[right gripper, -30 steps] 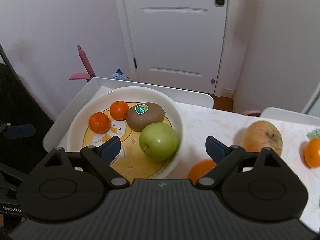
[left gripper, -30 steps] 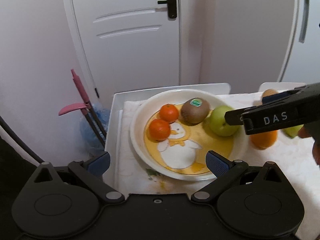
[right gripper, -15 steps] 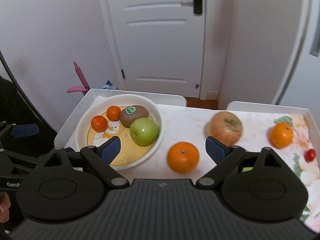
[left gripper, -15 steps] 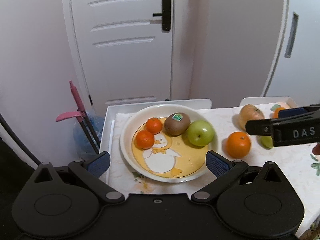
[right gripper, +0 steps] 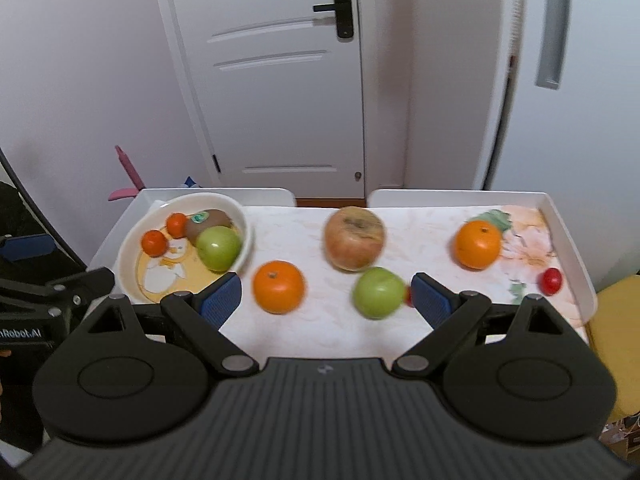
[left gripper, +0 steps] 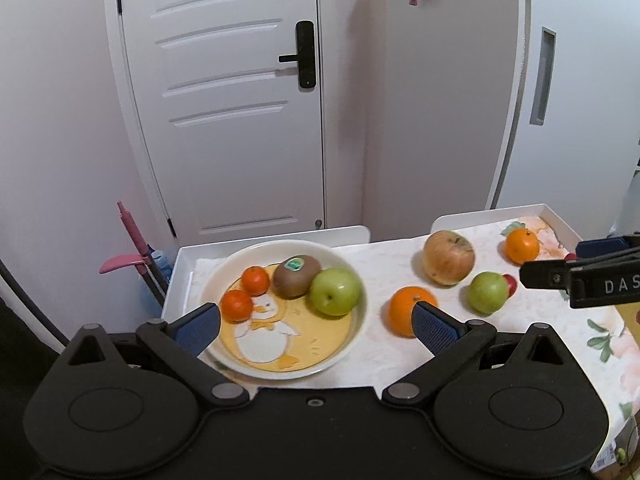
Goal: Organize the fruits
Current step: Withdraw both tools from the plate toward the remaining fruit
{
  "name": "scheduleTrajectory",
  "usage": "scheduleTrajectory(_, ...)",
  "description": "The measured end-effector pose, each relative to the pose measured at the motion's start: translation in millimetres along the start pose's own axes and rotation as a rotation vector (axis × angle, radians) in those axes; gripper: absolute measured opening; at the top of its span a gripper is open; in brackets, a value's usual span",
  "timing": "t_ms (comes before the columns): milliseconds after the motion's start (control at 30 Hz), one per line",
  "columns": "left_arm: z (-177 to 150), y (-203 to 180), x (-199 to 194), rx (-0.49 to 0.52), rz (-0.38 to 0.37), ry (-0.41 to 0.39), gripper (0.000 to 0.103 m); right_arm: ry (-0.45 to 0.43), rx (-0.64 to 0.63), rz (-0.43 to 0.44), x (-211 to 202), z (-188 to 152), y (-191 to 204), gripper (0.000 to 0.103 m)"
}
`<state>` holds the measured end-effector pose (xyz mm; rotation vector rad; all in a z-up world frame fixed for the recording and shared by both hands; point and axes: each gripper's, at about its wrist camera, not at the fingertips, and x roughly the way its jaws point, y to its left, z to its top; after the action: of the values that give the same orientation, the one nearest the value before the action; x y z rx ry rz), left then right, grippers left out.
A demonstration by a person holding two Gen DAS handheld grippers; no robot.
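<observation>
A white plate (left gripper: 352, 344) (right gripper: 132, 236) with a duck picture holds two small tangerines (left gripper: 237, 306), a kiwi (left gripper: 297, 276) and a green apple (left gripper: 335, 291) (right gripper: 219, 248). Loose on the cloth lie an orange (left gripper: 402, 312) (right gripper: 278, 287), a brownish apple (left gripper: 449, 257) (right gripper: 354, 238), a second green apple (left gripper: 488, 293) (right gripper: 378, 293), another orange (left gripper: 522, 245) (right gripper: 478, 244) and a red cherry tomato (right gripper: 552, 281). My left gripper (left gripper: 316, 326) hangs open over the plate's near side. My right gripper (right gripper: 326, 302) is open and empty, above the loose fruit; it also juts in at the right of the left wrist view.
The fruit sits on a white rimmed table (right gripper: 576, 240) with a floral cloth. Behind it are a white door (left gripper: 240, 120) and walls. A pink-handled tool (left gripper: 132, 240) leans at the left, and something yellow (right gripper: 616, 320) stands at the right.
Both grippers have pulled back and up from the plate. The right gripper has swung right, so the loose fruit now lies in front of it. The green apple stays in the plate.
</observation>
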<state>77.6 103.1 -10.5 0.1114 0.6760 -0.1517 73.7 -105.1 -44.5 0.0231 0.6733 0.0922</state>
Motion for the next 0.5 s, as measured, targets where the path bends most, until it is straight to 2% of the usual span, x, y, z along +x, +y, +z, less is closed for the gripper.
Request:
scheduleTrajectory(267, 15, -58, 7, -0.033, 0.02, 0.003, 0.103, 0.015, 0.002, -0.002, 1, 5, -72, 0.103)
scheduleTrajectory(500, 24, -106, 37, -0.039, 0.031, 0.029, 0.103, 0.024, -0.022, 0.007, 21, 12, -121, 0.103)
